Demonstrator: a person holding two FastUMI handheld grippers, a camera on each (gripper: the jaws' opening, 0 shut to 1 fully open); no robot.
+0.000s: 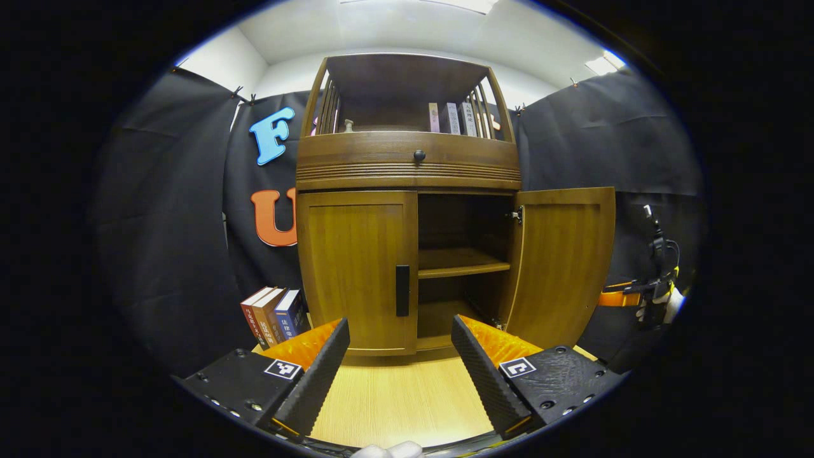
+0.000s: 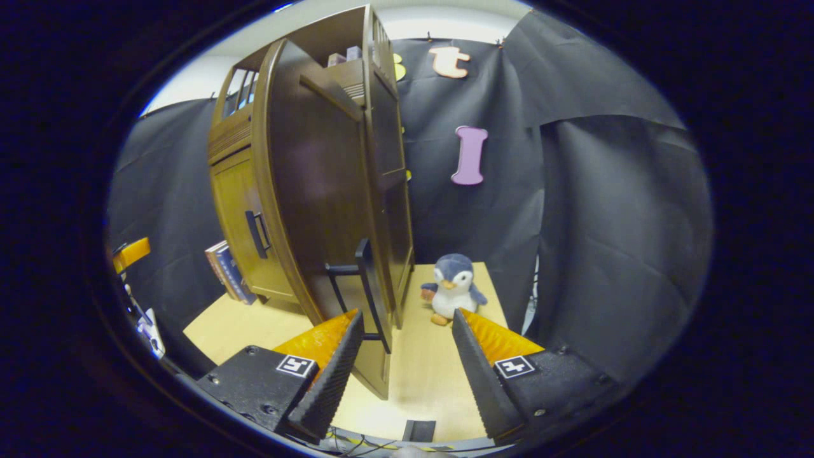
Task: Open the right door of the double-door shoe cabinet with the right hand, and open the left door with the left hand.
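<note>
The wooden shoe cabinet (image 1: pixel 407 172) faces me in the left gripper view. Its right door (image 1: pixel 563 261) is swung wide open, showing a shelf (image 1: pixel 461 261) inside. Its left door (image 1: pixel 356 267) is closed, with a dark vertical handle (image 1: pixel 402 290) at its inner edge. My left gripper (image 1: pixel 400 369) is open, a short way in front of that handle, touching nothing. In the right gripper view the open right door (image 2: pixel 318 191) stands edge-on, its handle (image 2: pixel 371 286) just above and between the fingers of my right gripper (image 2: pixel 404 362), which is open and not clamped on it.
Several books (image 1: pixel 273 315) lean against the cabinet's left side on the light wooden table (image 1: pixel 400 401). A plush penguin (image 2: pixel 453 287) sits on the table right of the open door. Black cloth walls surround the booth. The right gripper (image 1: pixel 648 296) and its hand show at far right.
</note>
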